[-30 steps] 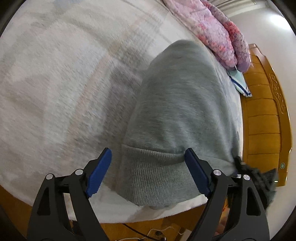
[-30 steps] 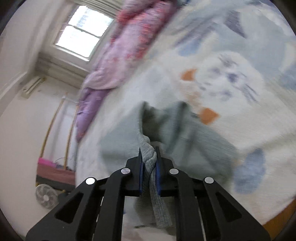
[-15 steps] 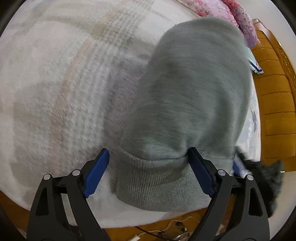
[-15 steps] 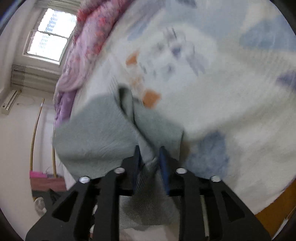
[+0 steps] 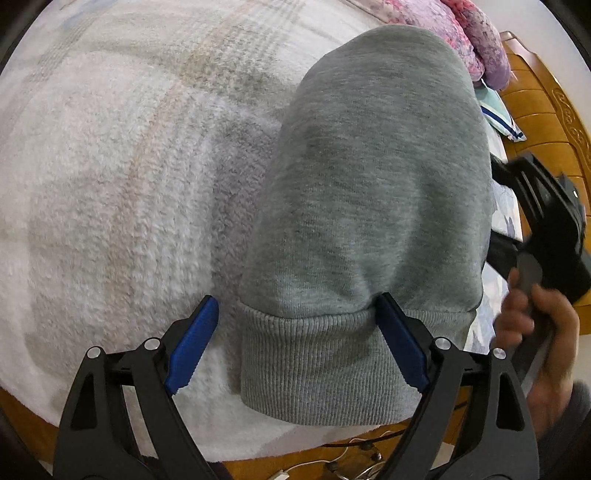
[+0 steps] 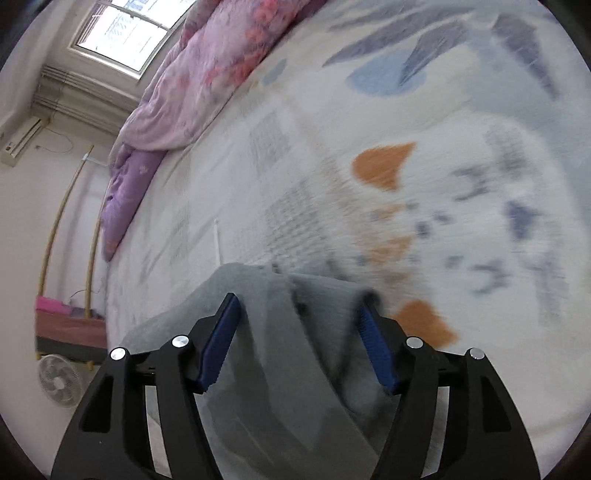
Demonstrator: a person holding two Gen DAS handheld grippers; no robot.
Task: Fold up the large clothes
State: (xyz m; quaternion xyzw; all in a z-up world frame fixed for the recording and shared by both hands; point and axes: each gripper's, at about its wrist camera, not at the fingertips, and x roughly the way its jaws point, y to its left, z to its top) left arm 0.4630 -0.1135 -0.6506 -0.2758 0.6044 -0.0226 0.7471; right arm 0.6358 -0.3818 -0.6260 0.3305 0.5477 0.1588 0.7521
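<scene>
A grey sweatshirt (image 5: 369,192) lies folded on the bed, its ribbed hem (image 5: 317,365) towards me at the bed's near edge. My left gripper (image 5: 295,339) is open, its blue pads either side of the hem's left part, holding nothing. In the right wrist view the same grey sweatshirt (image 6: 280,362) lies below my right gripper (image 6: 299,332), which is open and empty above the cloth. The right gripper also shows in the left wrist view (image 5: 546,221), held in a hand at the right.
A white patterned fleece blanket (image 5: 110,184) covers the bed. A pink and purple quilt (image 6: 192,85) is bunched along the far side. A wooden headboard (image 5: 543,122) stands at the right. A fan (image 6: 61,380) and window (image 6: 125,33) are beyond the bed.
My right gripper was shut on the grey cloth; it has opened and let the cloth drop onto the bed. The left gripper stayed open at the hem and moved in slightly.
</scene>
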